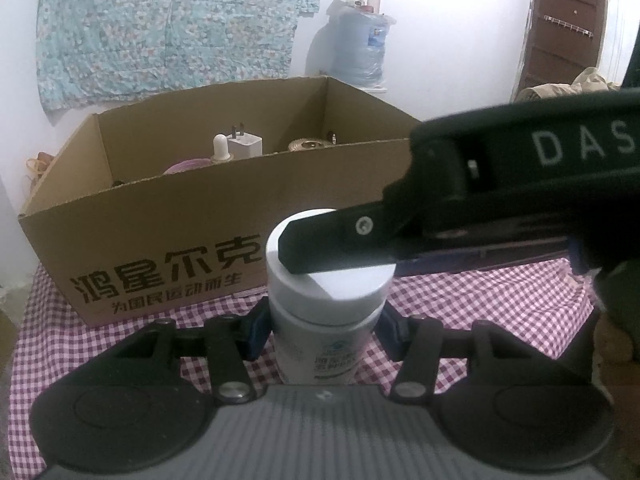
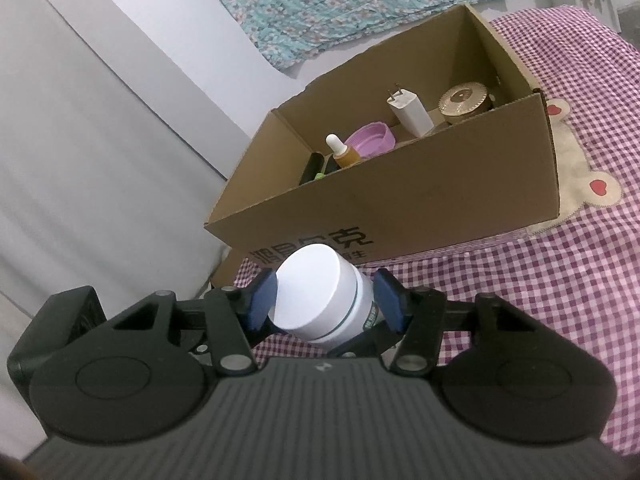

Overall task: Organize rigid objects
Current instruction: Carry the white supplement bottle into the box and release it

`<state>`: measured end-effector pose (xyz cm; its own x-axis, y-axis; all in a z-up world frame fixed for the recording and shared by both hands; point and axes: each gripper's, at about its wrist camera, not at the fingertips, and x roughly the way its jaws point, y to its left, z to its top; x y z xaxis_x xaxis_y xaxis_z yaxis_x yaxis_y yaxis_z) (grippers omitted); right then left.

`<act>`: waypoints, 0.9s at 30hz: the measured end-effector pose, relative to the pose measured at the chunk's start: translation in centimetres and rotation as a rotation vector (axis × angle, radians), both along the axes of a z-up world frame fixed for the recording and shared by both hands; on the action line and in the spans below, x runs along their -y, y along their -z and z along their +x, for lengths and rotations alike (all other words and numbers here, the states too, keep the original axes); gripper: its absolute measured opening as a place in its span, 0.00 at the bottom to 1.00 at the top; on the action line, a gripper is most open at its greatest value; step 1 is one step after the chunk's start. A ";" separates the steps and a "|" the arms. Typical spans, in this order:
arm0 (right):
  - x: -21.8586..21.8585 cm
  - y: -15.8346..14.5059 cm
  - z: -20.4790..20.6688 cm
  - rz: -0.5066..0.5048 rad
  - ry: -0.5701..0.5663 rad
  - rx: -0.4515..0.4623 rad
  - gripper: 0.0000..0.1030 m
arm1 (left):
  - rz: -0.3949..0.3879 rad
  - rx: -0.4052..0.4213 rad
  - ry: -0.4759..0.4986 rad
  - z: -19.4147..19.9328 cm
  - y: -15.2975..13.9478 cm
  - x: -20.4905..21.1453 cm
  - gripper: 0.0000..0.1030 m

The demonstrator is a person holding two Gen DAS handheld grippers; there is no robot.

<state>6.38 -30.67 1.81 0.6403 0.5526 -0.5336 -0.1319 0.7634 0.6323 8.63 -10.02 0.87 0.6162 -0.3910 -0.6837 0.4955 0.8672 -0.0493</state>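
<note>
A white bottle with a white cap [image 1: 320,336] stands between the blue pads of my left gripper [image 1: 324,332], which is shut on its body. My right gripper [image 2: 325,299] comes in from the right and closes on the same bottle's cap [image 2: 316,296]; its black finger [image 1: 332,246] lies across the cap in the left wrist view. Behind stands an open cardboard box [image 1: 192,216], also in the right wrist view [image 2: 440,192]. It holds a white charger [image 2: 408,112], a dropper bottle [image 2: 340,150], a pink lid [image 2: 370,140], a gold round tin [image 2: 464,102] and a black item [image 2: 312,168].
The table has a purple checked cloth [image 2: 540,280] with a cream patch with red hearts [image 2: 580,176]. A grey wall [image 2: 100,160] runs on the left. A floral cloth [image 1: 160,28] hangs behind, and a water jug [image 1: 360,44] and a brown door [image 1: 560,28] stand far back.
</note>
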 end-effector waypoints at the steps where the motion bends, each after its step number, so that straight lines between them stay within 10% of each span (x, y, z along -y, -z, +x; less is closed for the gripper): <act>1: 0.0 0.0 0.0 0.001 0.001 0.000 0.52 | 0.002 0.001 0.000 0.0 0.0 0.1 0.53; 27: 0.3 -0.1 -0.2 0.002 0.005 0.004 0.52 | 0.007 0.012 -0.006 -0.4 -0.5 0.7 0.52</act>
